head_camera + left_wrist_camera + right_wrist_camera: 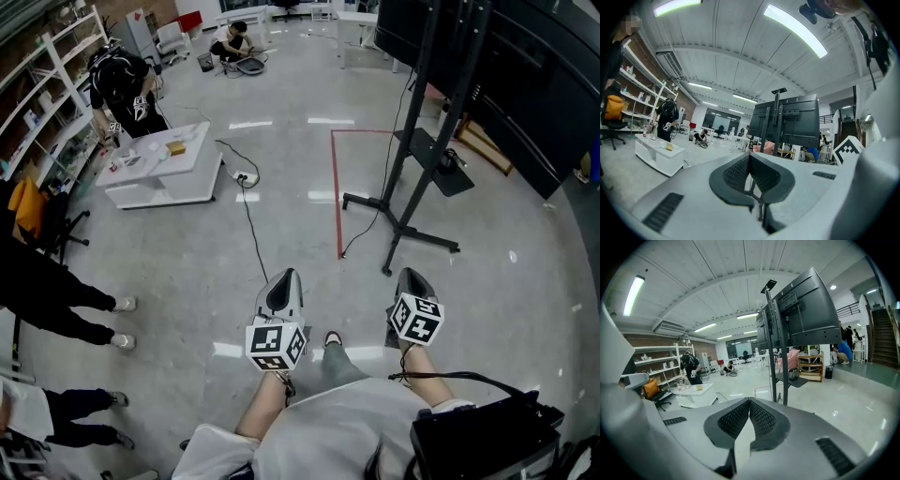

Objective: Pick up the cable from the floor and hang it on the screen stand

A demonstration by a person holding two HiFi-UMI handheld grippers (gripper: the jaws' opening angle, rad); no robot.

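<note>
A thin black cable (251, 225) lies on the grey floor, running from a white power strip (246, 176) toward me. The black screen stand (412, 141) rises at the right with its legs spread on the floor; a second cable (364, 230) hangs from it down to the floor. My left gripper (287, 275) and right gripper (405, 273) are held low in front of me, well short of both cables. Both are shut with nothing between the jaws. The stand and its dark screen (801, 315) also show in the right gripper view, and the stand (776, 122) in the left gripper view.
A low white table (202, 155) with small items stands at the left; a person (127, 89) bends beside it. Shelves (47, 94) line the left wall. Other people's legs (56, 300) are at the left edge. A red tape line (336, 187) marks the floor.
</note>
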